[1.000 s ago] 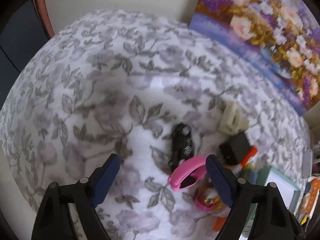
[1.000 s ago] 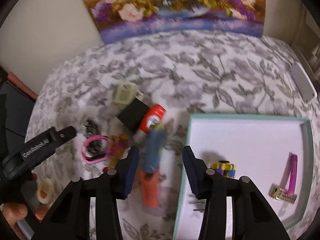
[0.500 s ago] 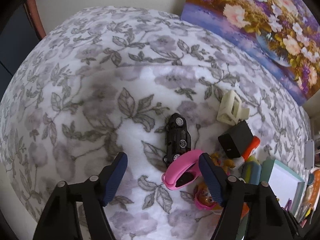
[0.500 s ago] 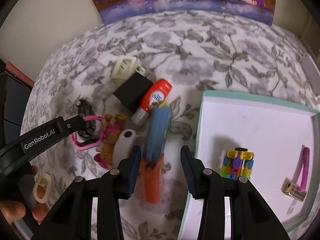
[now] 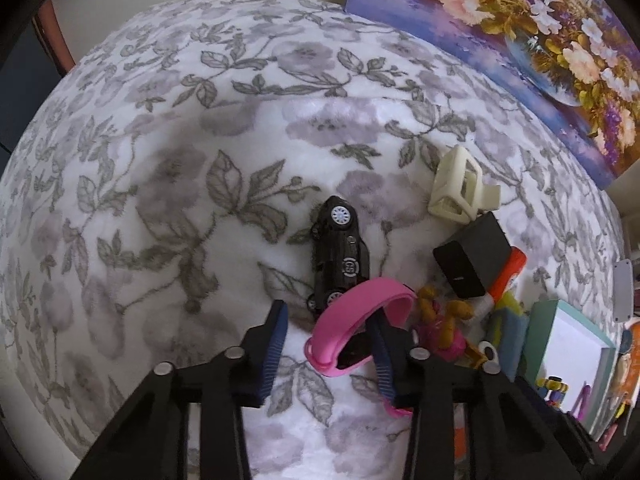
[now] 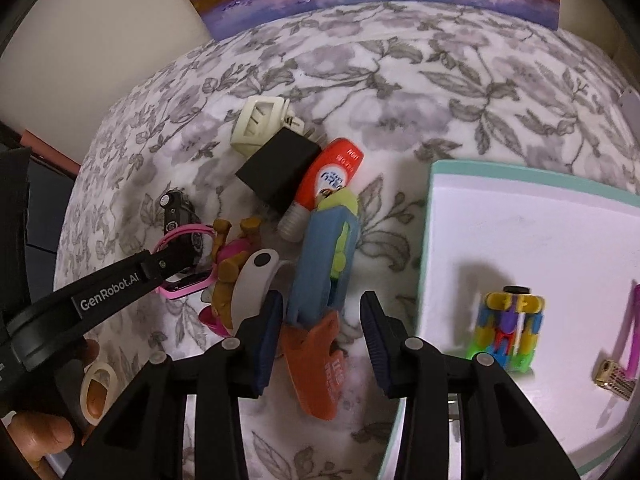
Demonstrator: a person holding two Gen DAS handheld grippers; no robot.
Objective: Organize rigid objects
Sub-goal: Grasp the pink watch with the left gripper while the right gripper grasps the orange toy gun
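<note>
Both tongs are gaping wide. Left tongs (image 5: pixel 328 330) are reaching around the pink watch (image 5: pixel 352 330), its band looping over one finger. Right tongs (image 6: pixel 322 322) are straddling the blue-and-orange toy (image 6: pixel 320 272), tray (image 6: pixel 532 168) beside them.

The blanket (image 5: pixel 200 160) is white with gray flowers and leaves all over it. On the blanket, the toy car (image 5: pixel 340 252) is black. Beside the car, the watch band (image 5: pixel 352 324) is bright pink. Past the car, the cube (image 6: pixel 276 172) is black and the clip (image 5: pixel 460 188) is cream. The tray (image 6: pixel 430 240) has a green rim and a white inside. The painting (image 5: pixel 520 40) behind the blanket shows purple, pink and yellow flowers.
</note>
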